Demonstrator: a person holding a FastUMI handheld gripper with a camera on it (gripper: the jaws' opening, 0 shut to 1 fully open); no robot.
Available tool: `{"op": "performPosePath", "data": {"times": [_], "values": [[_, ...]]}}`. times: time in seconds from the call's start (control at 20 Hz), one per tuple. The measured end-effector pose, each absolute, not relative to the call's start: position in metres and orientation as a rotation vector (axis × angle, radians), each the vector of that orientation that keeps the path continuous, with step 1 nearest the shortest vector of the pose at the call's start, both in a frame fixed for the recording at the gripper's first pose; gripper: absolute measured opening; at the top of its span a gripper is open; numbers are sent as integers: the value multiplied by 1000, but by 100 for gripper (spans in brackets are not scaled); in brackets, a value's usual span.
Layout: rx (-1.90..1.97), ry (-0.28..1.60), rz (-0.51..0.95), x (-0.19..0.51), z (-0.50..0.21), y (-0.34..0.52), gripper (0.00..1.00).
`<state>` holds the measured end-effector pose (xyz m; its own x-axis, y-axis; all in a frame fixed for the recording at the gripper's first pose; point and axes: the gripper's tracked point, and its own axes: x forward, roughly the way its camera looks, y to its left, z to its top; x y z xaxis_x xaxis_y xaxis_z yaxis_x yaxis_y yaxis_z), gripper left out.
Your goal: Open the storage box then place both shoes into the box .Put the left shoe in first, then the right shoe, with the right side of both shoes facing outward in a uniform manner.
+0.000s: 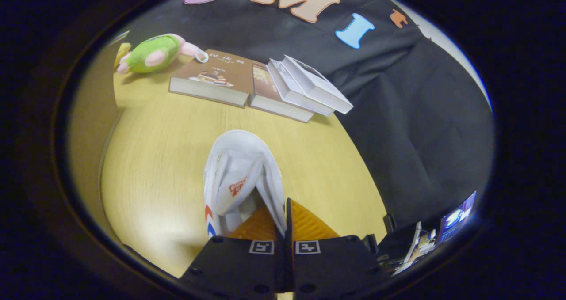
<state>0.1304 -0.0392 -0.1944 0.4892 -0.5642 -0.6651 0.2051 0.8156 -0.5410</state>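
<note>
While gripper (285,220) pinches only the white shoe (241,176) collar edge | risk: thin bite, shoe swings or slips above table (154,158)

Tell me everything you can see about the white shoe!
The white shoe is a sneaker with a padded tongue bearing a small red logo and red and blue stripes on its side. It looks like smooth leather or imitation leather. Its toe points away from the gripper, toward the books, above the yellow wooden table. The gripper's fingers are shut on the edge of its opening, one inside, one outside. Whether its sole rests on the table is unclear.
</note>
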Motion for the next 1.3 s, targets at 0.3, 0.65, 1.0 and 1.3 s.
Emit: {"op": "performPosePath", "data": {"times": [0.3, 0.65, 1.0, 1.3], "values": [[-524, 909, -599, 110, -124, -61, 3], [-558, 788, -659, 107, -16, -46, 3], [-481, 594, -505, 143, 59, 51, 3], [-351, 597, -293, 176, 37, 155, 3]]}}
